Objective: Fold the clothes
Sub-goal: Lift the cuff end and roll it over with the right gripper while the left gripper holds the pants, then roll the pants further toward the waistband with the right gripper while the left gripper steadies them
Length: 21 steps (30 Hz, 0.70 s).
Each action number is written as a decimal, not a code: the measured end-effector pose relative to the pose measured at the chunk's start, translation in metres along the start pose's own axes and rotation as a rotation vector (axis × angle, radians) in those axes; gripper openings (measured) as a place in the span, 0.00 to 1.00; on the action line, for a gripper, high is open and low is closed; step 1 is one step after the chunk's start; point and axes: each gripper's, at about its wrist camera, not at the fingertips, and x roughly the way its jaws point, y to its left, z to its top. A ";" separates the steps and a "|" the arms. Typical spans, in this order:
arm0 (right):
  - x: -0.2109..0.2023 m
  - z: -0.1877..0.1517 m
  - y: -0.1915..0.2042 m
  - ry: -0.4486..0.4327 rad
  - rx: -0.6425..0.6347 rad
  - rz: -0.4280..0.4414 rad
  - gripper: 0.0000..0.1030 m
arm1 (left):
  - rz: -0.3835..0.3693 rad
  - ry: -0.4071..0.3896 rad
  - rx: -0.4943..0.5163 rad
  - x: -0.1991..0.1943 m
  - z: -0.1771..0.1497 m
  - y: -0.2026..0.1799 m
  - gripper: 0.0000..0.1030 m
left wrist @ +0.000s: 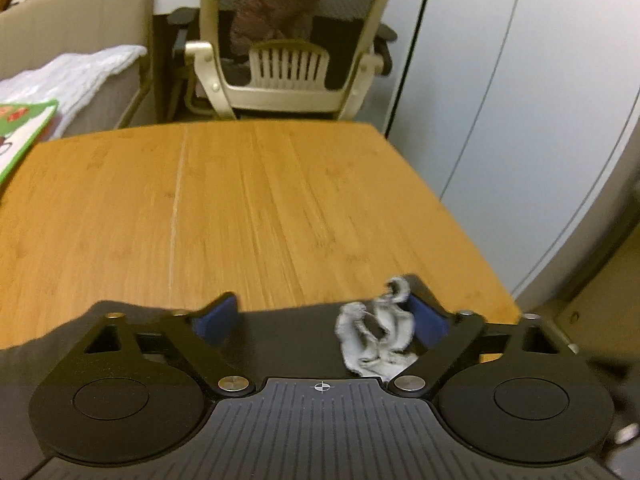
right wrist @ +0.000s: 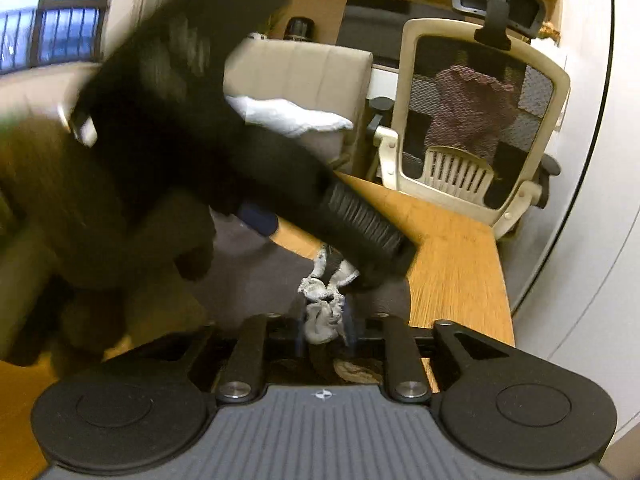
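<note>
A dark garment (left wrist: 280, 332) lies on the wooden table (left wrist: 260, 208) under my left gripper (left wrist: 326, 316). Its jaws stand wide open, with a bunched grey cloth (left wrist: 374, 334) against the right blue pad (left wrist: 426, 318). In the right wrist view my right gripper (right wrist: 326, 326) is shut on the same grey cloth (right wrist: 324, 316), which rises from the dark garment (right wrist: 256, 280). The left gripper body (right wrist: 240, 168) crosses that view, blurred, just above the cloth.
A cream mesh office chair (left wrist: 288, 52) stands at the table's far edge. A beige sofa with a white blanket (left wrist: 72, 76) is at the left. A green-edged book (left wrist: 24, 132) lies on the table's left corner. A white wall (left wrist: 520, 80) borders the right.
</note>
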 end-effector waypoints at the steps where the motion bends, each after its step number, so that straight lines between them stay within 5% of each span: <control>1: -0.006 0.000 -0.005 -0.007 0.018 0.024 0.34 | 0.001 0.005 -0.002 0.002 -0.001 0.002 0.88; 5: -0.022 -0.005 -0.035 -0.015 0.171 0.068 0.57 | 0.004 0.000 0.002 0.004 -0.003 0.007 0.90; 14: 0.007 -0.028 -0.089 0.065 0.646 0.104 0.57 | -0.008 -0.009 0.001 0.002 -0.008 0.010 0.91; 20: 0.029 -0.024 -0.084 0.087 0.665 0.118 0.56 | -0.011 -0.013 -0.004 0.002 -0.009 0.010 0.91; 21: 0.030 -0.023 -0.080 0.093 0.641 0.130 0.44 | -0.013 -0.014 -0.007 0.002 -0.009 0.010 0.91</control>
